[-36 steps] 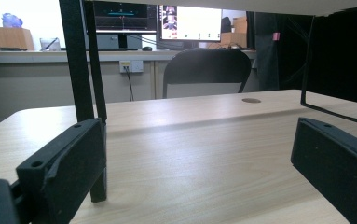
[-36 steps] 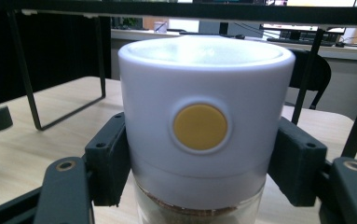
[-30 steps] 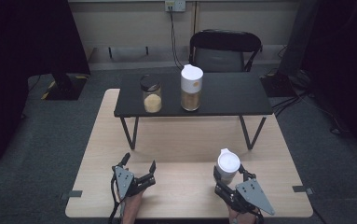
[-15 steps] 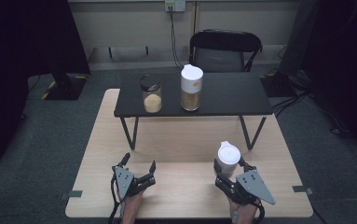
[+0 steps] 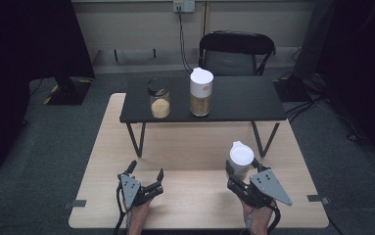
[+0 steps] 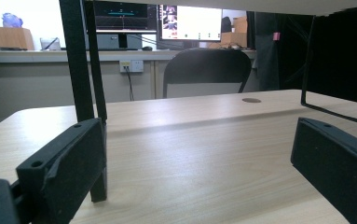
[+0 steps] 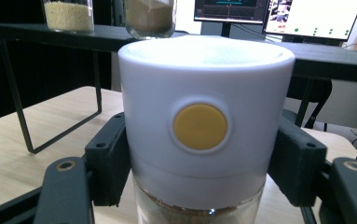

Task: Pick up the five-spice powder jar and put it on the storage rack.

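1. Holding a white-lidded jar (image 5: 241,157) in my right gripper (image 5: 242,172), I have the jaws clenched on it from both sides; the right gripper view shows the black pads pressed against the lower edge of the lid (image 7: 206,116), with the yellow dot (image 7: 200,126) facing the camera and brown contents just visible in the glass below.
2. The jar sits at the near right of the desk (image 5: 195,147), close in front of the black shelf (image 5: 224,100). I cannot tell from the high view whether its base touches the wood or hangs just clear of it.
3. My left gripper (image 5: 145,175) rests at the near left of the desk with its jaws released and nothing between them; the left gripper view shows bare wood between the two black pads (image 6: 66,163).
4. On the shelf stand two more jars: a lidless one (image 5: 159,99) with pale grain and a tall white-lidded one (image 5: 200,92) with brown contents.
5. As I judge it, the grasp is done and secure; what is left is carrying the jar to wherever it belongs, likely up beside the other two, setting it down and letting go.
6. The left gripper has no part in the work yet.
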Demonstrator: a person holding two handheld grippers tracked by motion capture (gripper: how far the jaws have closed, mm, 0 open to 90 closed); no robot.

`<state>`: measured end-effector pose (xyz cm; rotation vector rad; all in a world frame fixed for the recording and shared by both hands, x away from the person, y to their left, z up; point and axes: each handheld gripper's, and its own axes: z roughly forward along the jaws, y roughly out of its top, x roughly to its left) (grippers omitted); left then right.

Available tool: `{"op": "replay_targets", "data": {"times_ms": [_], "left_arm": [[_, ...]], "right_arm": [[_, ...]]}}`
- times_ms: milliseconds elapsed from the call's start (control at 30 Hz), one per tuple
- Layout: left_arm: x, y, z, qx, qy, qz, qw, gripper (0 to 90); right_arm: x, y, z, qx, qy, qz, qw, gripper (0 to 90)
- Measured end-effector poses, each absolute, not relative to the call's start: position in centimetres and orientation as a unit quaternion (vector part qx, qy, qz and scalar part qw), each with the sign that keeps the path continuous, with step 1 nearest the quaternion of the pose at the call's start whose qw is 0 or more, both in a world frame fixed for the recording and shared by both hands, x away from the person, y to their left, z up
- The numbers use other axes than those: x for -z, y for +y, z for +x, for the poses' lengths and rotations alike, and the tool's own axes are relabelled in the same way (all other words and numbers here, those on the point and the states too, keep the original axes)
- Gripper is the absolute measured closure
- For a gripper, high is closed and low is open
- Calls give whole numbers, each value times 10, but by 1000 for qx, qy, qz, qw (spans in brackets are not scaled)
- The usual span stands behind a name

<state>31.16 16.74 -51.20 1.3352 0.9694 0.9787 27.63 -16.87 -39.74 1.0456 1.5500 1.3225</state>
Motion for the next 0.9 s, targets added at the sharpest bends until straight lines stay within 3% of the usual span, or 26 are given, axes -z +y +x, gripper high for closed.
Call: {"op": "replay_targets", "data": {"times_ms": [900], "left_arm": [[512, 167, 312, -418, 414, 570, 574, 28]], "right_arm": [[347, -179, 298, -536, 605, 402, 430, 303]]}}
